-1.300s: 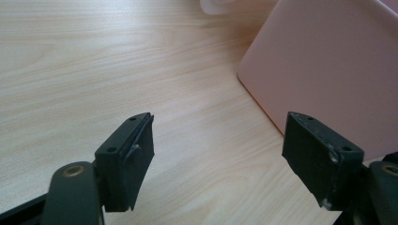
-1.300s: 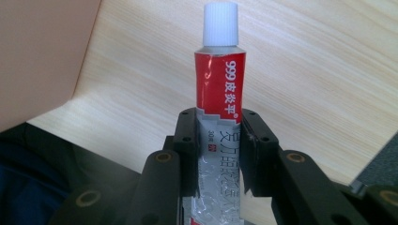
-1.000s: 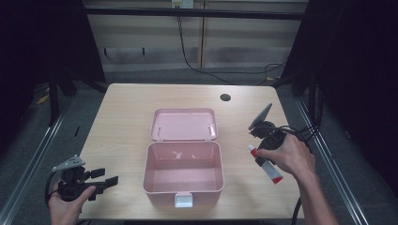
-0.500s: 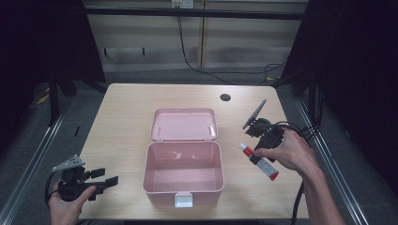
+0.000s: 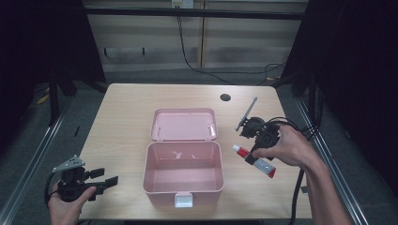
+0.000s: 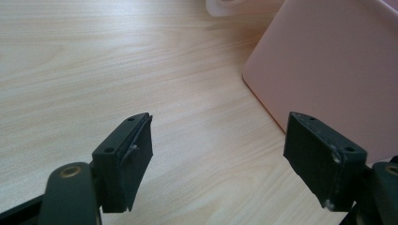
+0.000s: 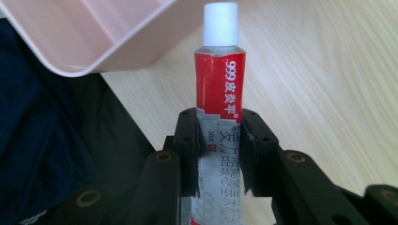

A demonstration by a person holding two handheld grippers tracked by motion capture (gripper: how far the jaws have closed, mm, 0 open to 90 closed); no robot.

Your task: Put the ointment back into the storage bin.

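An open pink box (image 5: pixel 183 171) sits mid-table with its lid (image 5: pixel 184 124) laid back behind it; nothing shows inside. My right gripper (image 5: pixel 254 154) is shut on a red and silver ointment tube (image 5: pixel 256 161) with a white cap, held just above the table to the right of the box. In the right gripper view the tube (image 7: pixel 219 89) stands between the pads, cap pointing toward the box's rim (image 7: pixel 94 37). My left gripper (image 5: pixel 101 180) rests at the front left corner, open, nothing between its jaws. In the left gripper view the box wall (image 6: pixel 328 70) lies ahead at the right.
The light wooden table (image 5: pixel 122 117) has a round cable hole (image 5: pixel 225 97) at the back right. Cables trail from the right gripper over the table's right edge. A dark floor with metal rails surrounds the table.
My right gripper has risen with the tube and drifted left toward the box. The left gripper has stayed where it was.
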